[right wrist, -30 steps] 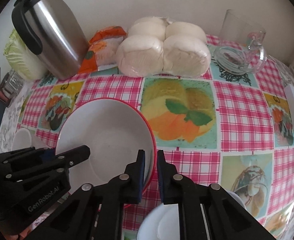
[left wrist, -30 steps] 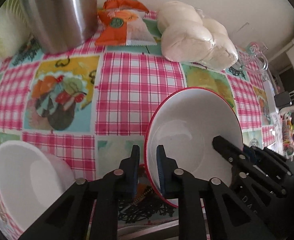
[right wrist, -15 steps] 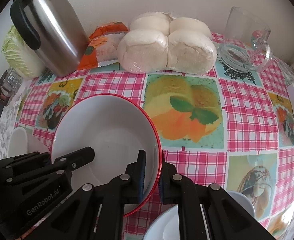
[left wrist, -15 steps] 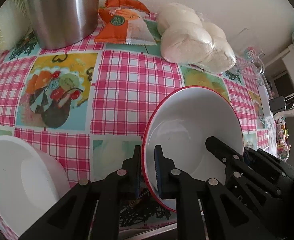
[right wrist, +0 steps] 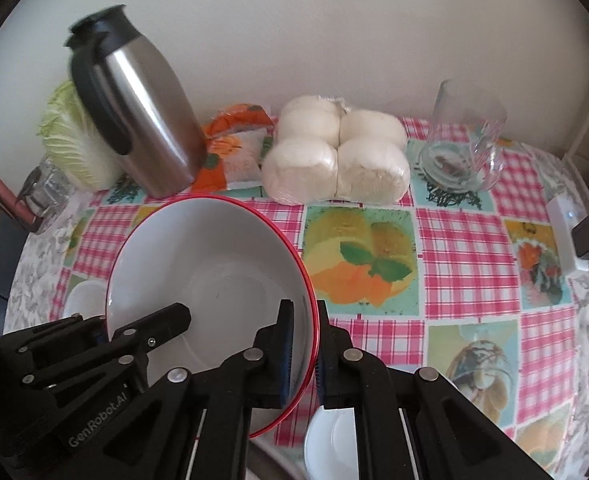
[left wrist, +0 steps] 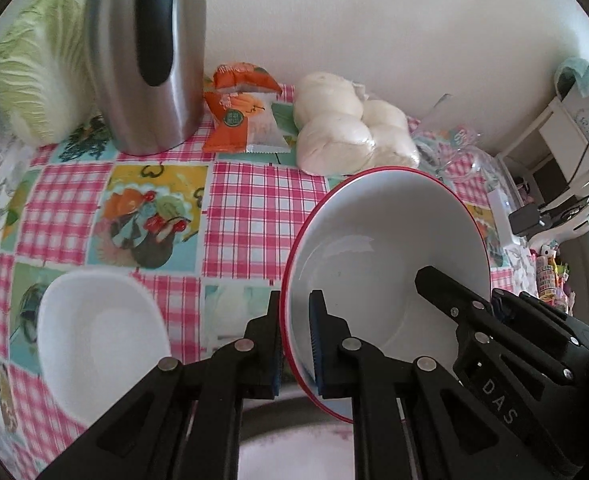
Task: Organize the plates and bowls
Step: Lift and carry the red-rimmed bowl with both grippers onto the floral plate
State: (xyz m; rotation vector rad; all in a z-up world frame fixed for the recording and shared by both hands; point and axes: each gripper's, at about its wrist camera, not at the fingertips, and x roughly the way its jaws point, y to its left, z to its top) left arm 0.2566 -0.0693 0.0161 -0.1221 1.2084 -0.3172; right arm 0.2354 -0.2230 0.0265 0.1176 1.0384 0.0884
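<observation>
My left gripper (left wrist: 294,340) and right gripper (right wrist: 304,344) each pinch opposite rims of red-rimmed bowl (left wrist: 386,264), held tilted above checkered tablecloth (left wrist: 254,208). White bowl (left wrist: 94,336) left. Beyond: steel thermos (right wrist: 142,128), wrapped buns (right wrist: 338,156).

The red-rimmed bowl (left wrist: 382,248) hid part of the counter (left wrist: 254,200) behind it, and the left tongs (left wrist: 294,344) covered its near rim. A white plate (right wrist: 334,440) was mostly hidden behind the right tongs (right wrist: 304,352). The steel jug (left wrist: 146,60) ran off the frame's top. The clear glass mug (left wrist: 446,136) was blurred.
</observation>
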